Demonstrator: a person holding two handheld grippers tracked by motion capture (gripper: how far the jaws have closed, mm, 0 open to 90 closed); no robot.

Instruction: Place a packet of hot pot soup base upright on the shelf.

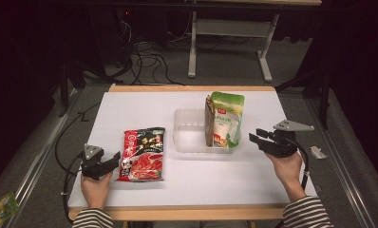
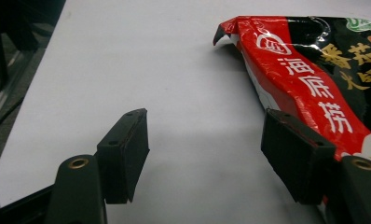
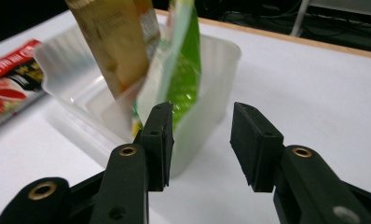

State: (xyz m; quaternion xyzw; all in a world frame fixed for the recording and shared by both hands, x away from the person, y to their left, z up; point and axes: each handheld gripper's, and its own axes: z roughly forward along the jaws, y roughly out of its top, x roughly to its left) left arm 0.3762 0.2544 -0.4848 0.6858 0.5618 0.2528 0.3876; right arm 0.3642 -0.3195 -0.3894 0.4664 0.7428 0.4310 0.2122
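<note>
Red sachet (image 1: 142, 155): lies flat on the tabletop (image 1: 144, 109), just beside the left tool (image 1: 112, 161), label up; in the left gripper view its near edge (image 2: 309, 93) runs past the tool's right jaw, not between the jaws.
Left tool: jaws wide, nothing between them, bare tabletop under the gap; low over the surface.
Step in hand (judged): picking up the red sachet to join the others in the tub.
How to do it well: shift the left tool sideways toward the sachet so one jaw rides over the edge and the other slides beneath; a flat, slippery pack may skid, so take it by a crinkled corner or the sealed rim.
Clear tub (image 1: 189, 137): ahead and to the right of the left tool, well apart from it; left half free.
Green pouch (image 1: 227, 118) and brown pouch (image 1: 209, 121): upright at the tub's right end, leaning together.
Right tool (image 1: 256, 138): jaws about half open, holding nothing; in the right gripper view (image 3: 200, 140) it sits just short of the tub's wall, near the green pouch (image 3: 183, 70).
</note>
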